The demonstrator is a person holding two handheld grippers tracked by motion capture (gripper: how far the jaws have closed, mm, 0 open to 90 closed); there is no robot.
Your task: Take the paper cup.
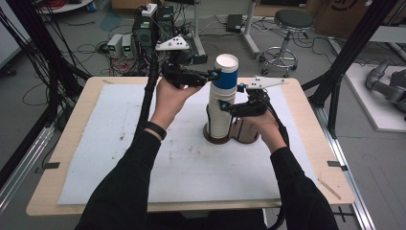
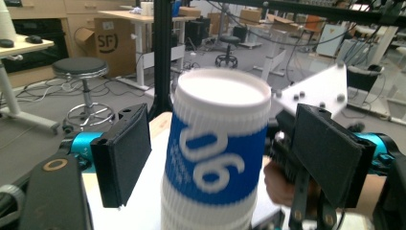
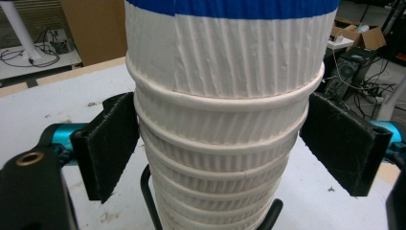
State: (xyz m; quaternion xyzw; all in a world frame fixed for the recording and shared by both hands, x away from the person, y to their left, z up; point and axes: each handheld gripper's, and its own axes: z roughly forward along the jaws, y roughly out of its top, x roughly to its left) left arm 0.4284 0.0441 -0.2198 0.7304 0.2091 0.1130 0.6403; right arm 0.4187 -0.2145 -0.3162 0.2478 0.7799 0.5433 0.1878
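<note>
A tall stack of white ribbed paper cups (image 1: 218, 120) (image 3: 220, 143) stands in a brown two-ring holder (image 1: 246, 137) at the middle of the table. The top cup (image 1: 225, 72) (image 2: 215, 158) has a blue band with white digits and sits raised above the others, slightly tilted. My left gripper (image 1: 216, 74) (image 2: 220, 158) straddles that blue band with a narrow gap beside each pad, so it is open. My right gripper (image 1: 225, 106) (image 3: 220, 143) comes in from the right, lower down, with its pads (image 3: 112, 143) against the sides of the stack.
A white mat (image 1: 119, 143) covers most of the wooden table (image 1: 67, 143). A black wire frame (image 3: 148, 191) rises beside the stack's foot. Behind the table are boxes of electronics with cables (image 1: 143, 33) and a stool (image 1: 289, 21). Dark frame posts (image 1: 344, 57) flank the table.
</note>
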